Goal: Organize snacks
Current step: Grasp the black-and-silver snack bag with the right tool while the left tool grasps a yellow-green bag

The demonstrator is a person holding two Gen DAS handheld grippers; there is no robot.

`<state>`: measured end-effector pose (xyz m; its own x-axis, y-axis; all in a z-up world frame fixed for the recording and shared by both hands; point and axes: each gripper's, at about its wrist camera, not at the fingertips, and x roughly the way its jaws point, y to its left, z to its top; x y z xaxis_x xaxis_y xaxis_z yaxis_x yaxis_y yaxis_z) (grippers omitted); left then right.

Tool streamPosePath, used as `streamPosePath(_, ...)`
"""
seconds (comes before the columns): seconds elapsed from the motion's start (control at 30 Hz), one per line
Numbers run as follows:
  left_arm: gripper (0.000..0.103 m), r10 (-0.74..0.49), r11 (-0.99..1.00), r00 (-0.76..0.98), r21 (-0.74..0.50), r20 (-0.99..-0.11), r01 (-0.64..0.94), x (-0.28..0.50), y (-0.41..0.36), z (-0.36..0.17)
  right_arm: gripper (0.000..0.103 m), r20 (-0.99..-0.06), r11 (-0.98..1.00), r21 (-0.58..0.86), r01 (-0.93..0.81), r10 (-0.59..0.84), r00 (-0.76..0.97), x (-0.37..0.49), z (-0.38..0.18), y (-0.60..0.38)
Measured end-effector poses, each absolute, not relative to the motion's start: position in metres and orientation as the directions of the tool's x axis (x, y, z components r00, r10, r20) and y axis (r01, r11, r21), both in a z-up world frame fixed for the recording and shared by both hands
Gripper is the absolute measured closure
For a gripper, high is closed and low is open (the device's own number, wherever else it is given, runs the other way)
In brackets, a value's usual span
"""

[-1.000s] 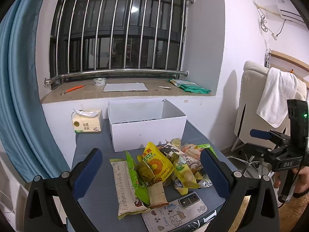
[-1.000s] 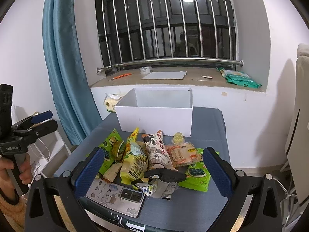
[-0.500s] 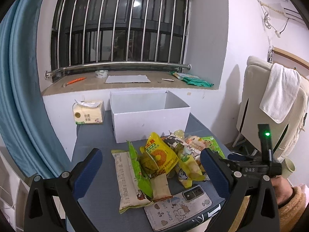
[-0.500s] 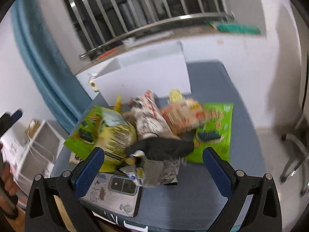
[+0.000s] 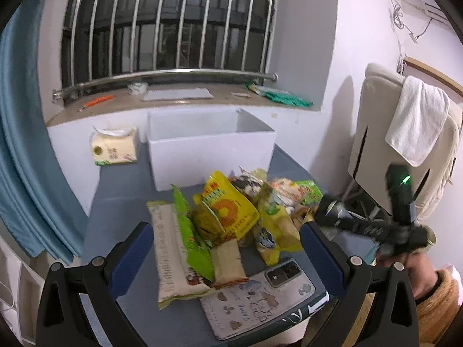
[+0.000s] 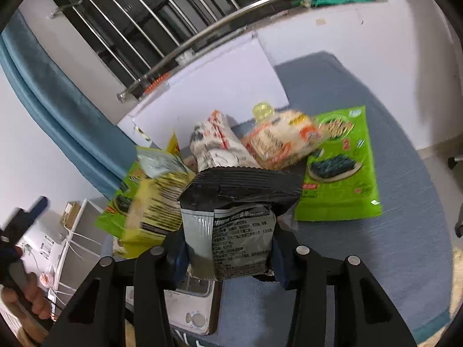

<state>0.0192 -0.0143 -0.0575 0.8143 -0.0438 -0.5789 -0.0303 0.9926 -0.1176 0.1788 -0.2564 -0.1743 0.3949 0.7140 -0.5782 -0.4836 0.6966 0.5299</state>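
The right gripper (image 6: 228,256) has dropped onto the near edge of the snack pile, rolled to one side, and its jaws have just been closing: wide apart a moment ago, they now pinch the lower end of a black-and-grey snack packet (image 6: 231,219), whose crimped black top stands up between the blue pads. That packet sits at the front of the heap on the grey table (image 6: 376,260), leaning against a white-and-red printed bag (image 6: 220,147) and just beside a flat green seaweed packet (image 6: 338,170). It appears to be the first item gripped, since the white box (image 5: 208,144) behind the pile looks empty. The left gripper (image 5: 225,251) has sunk a little toward the table; its fingers are spread wide and hold nothing, framing a long beige packet (image 5: 173,260), a yellow sunflower-seed bag (image 5: 225,205) and a phone in a cartoon case (image 5: 257,297). A likely next move is lifting the pinched packet clear and carrying it to the box.
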Motion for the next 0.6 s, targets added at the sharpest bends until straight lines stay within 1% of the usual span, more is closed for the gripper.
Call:
streamPosePath(0.17, 0.0, -0.085, 0.995, 0.767, -0.099, -0.636, 0.029, 0.048, -0.044, -0.077, 0.053, -0.515, 0.686, 0.522, -0.507, 0.727, 0.454, 0.169, -0.143, -0.285)
streamPosePath(0.3, 0.0, -0.084, 0.996, 0.727, -0.059, -0.682, 0.059, 0.077, -0.073, -0.093, 0.052, -0.476, 0.688, 0.533, -0.492, 0.725, 0.498, 0.165, -0.126, -0.308)
streamPosePath(0.47, 0.0, -0.014, 0.999, 0.683, 0.025, -0.73, 0.047, 0.113, -0.098, -0.115, 0.052, -0.451, 0.704, 0.525, -0.479, 0.707, 0.544, 0.161, -0.113, -0.33)
streamPosePath(0.6, 0.0, 0.015, 0.998, 0.648, 0.048, -0.762, 0.033, 0.131, -0.104, -0.132, 0.052, -0.449, 0.709, 0.521, -0.475, 0.701, 0.554, 0.161, -0.113, -0.337)
